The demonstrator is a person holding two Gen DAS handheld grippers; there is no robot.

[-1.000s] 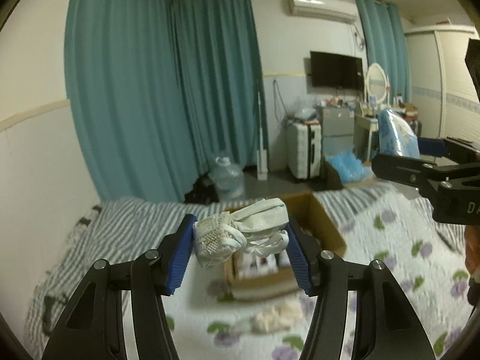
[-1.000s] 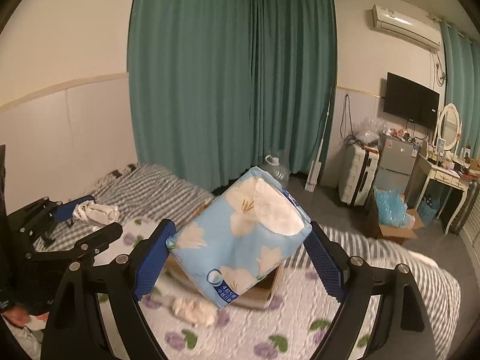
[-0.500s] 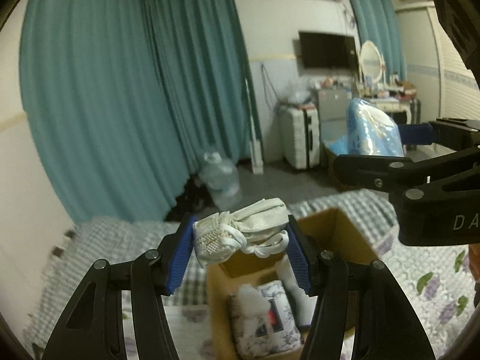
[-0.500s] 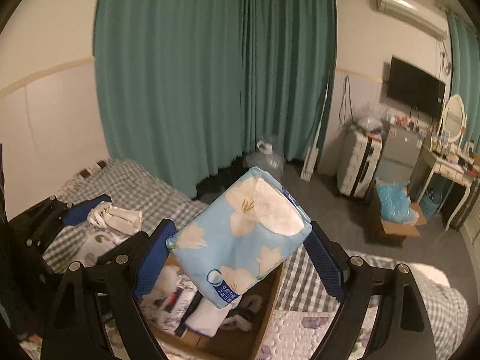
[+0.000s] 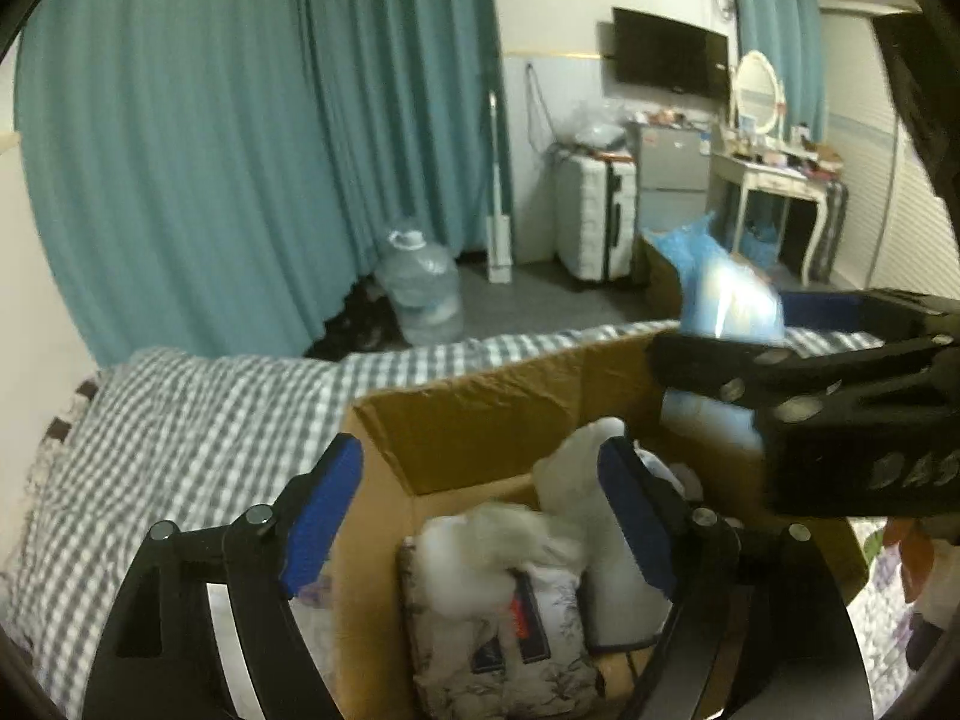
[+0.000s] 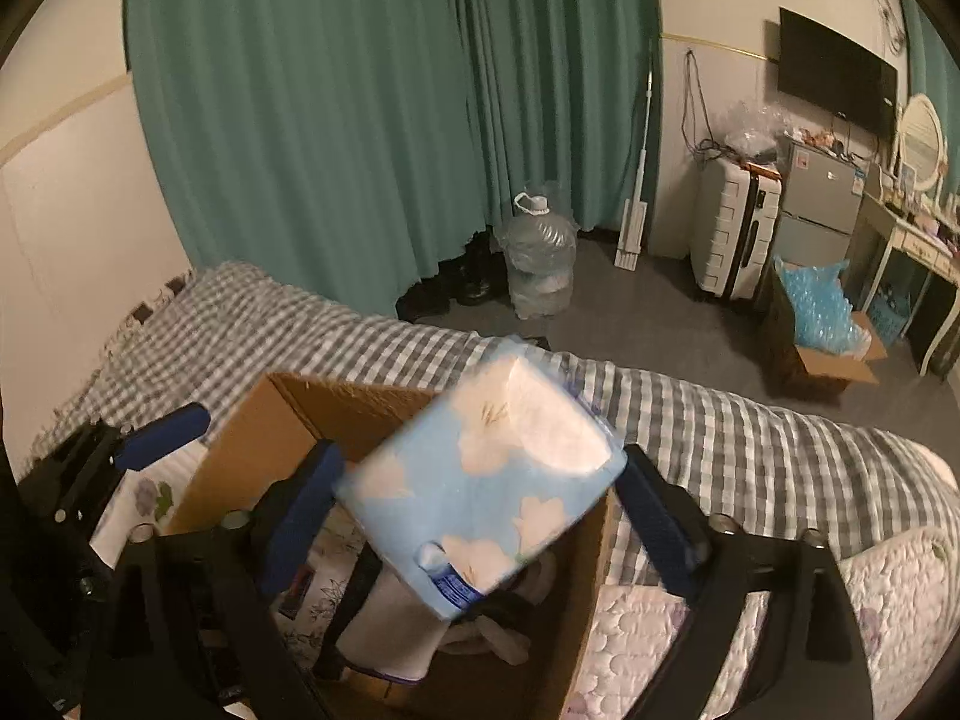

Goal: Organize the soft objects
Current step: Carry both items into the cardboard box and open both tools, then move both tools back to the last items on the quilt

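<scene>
Over the brown cardboard box (image 5: 456,414) | my left hand-held gripper (image 5: 480,504) wide, empty | right hand-held gripper (image 6: 474,516) holding blue floral tissue pack (image 6: 480,486), not yet in box

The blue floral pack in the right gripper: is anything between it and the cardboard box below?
Nothing visible blocks it. The blue floral pack hangs over the open cardboard box, whose top has no lid. Soft items already lie inside, so it would land on those.
</scene>
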